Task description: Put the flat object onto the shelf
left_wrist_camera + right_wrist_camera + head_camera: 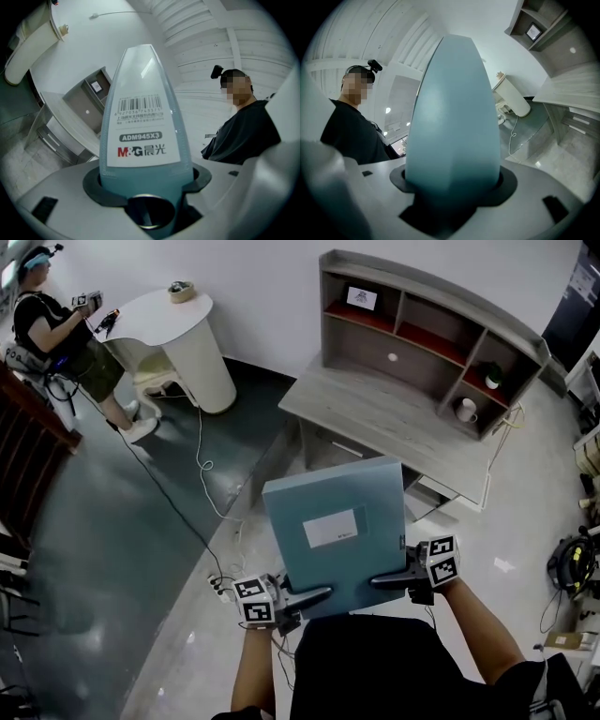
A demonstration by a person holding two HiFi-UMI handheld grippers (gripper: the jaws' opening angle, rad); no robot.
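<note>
A flat light-blue file box (336,532) with a white label is held level in front of me, above the floor. My left gripper (309,597) is shut on its near left edge and my right gripper (387,579) on its near right edge. In the left gripper view the box's spine (143,122), with barcode and brand label, fills the jaws of the left gripper (147,190). In the right gripper view a plain blue edge (452,122) sits in the jaws of the right gripper (452,185). The grey shelf unit (427,334) stands ahead on a grey desk (394,423).
The shelf holds a small framed picture (361,298), a white mug (466,410) and a green item (493,377). A white rounded table (183,324) and a standing person (56,329) are at back left. A cable (202,474) and power strip (222,589) lie on the floor; gear (572,563) sits at right.
</note>
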